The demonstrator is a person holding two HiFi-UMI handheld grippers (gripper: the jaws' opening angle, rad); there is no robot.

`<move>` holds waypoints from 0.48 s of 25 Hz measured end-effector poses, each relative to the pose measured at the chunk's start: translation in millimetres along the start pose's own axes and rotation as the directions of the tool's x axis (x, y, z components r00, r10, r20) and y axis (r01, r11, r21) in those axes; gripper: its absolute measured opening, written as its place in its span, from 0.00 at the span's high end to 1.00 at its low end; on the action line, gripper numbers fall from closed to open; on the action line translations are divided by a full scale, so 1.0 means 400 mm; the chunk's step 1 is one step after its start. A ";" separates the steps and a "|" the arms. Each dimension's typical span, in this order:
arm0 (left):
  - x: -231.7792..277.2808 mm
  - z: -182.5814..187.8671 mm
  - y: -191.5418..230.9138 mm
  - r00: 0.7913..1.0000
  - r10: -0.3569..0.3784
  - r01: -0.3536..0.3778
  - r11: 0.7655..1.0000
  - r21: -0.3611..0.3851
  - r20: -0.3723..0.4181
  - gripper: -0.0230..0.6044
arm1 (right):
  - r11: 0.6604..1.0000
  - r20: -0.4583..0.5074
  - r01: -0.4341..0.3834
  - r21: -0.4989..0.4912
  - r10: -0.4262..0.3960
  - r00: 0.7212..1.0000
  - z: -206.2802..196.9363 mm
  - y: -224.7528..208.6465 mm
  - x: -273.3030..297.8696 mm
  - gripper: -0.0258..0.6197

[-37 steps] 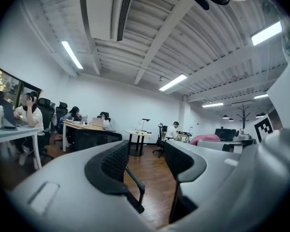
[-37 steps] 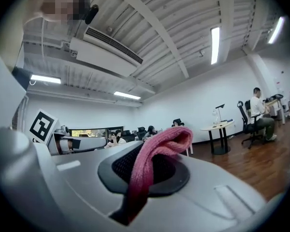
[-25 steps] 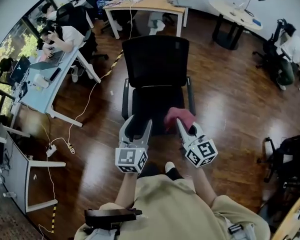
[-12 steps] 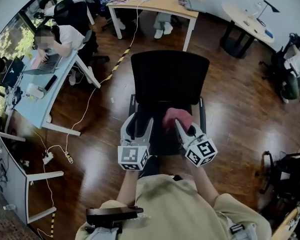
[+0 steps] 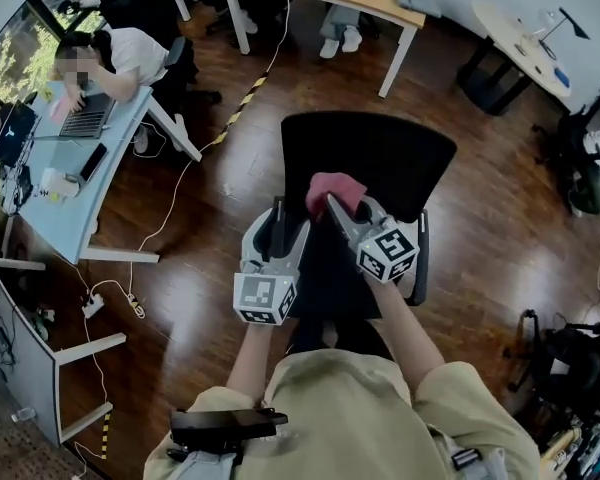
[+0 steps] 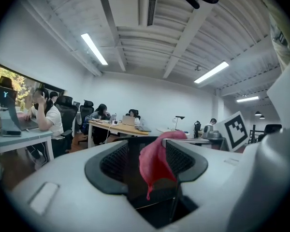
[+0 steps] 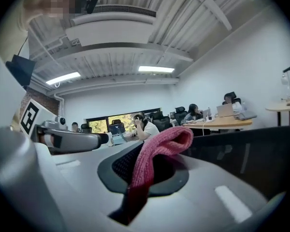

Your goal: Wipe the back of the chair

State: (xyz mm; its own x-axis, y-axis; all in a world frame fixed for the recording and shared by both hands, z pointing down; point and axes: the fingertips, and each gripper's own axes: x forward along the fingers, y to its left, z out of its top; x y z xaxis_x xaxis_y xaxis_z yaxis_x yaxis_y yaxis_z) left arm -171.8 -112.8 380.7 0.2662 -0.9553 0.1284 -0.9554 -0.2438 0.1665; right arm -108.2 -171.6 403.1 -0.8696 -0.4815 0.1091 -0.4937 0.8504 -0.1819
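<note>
Now right hand-held gripper (image 5: 332,206) clamped tight on pink cloth (image 5: 334,188); cloth bunched between jaws, top fold flopped over tip. Cloth sits at front face of black chair (image 5: 390,153) back, left of middle, below top edge. Left hand-held gripper (image 5: 278,230) just beside right one at chair's left side, jaws apart, nothing gripped; dark chair part shows in gap. Chair stands on wood floor (image 5: 210,268). Person at laptop sits at worktop (image 5: 70,213), far left.
</note>
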 end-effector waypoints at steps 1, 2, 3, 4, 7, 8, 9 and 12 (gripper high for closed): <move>0.010 -0.003 0.014 1.000 0.011 -0.011 1.000 -0.003 -0.004 0.58 | 0.999 -0.007 -0.029 -0.025 0.029 1.000 0.001 -0.012 0.045 0.93; 0.017 -0.006 0.027 1.000 0.026 -0.026 1.000 -0.008 -0.007 0.58 | 0.997 -0.015 -0.055 -0.052 0.054 0.998 0.002 -0.022 0.088 0.93; 0.022 -0.008 0.040 0.999 0.043 -0.043 0.999 -0.015 -0.011 0.58 | 0.994 -0.027 -0.079 -0.077 0.077 0.997 0.001 -0.031 0.129 0.93; 0.023 -0.009 0.053 0.998 0.062 -0.063 0.998 -0.023 -0.015 0.58 | 0.990 -0.041 -0.103 -0.096 0.100 0.994 -0.001 -0.038 0.170 0.93; 0.019 -0.007 0.090 0.993 0.119 -0.120 0.992 -0.032 -0.026 0.58 | 0.978 -0.089 -0.173 -0.117 0.163 0.983 -0.019 -0.050 0.292 0.93; 0.021 -0.004 0.101 0.990 0.137 -0.138 0.990 -0.031 -0.028 0.58 | 0.974 -0.105 -0.191 -0.119 0.179 0.978 -0.026 -0.056 0.332 0.93; 0.024 0.000 0.109 0.988 0.153 -0.154 0.988 -0.030 -0.029 0.58 | 0.971 -0.120 -0.204 -0.121 0.189 0.975 -0.033 -0.067 0.369 0.93; 0.042 0.001 0.121 0.981 0.189 -0.190 0.981 -0.032 -0.038 0.58 | 0.971 -0.155 -0.212 -0.110 0.194 0.969 -0.063 -0.118 0.454 0.93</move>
State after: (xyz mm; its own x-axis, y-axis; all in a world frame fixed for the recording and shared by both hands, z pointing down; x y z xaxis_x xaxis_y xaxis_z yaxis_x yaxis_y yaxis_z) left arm -213.6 -140.8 390.5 0.0859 -0.9771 0.1944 -0.9840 -0.0526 0.1703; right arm -242.6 -293.9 456.0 -0.9374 -0.2683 0.2222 -0.2943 0.9512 -0.0927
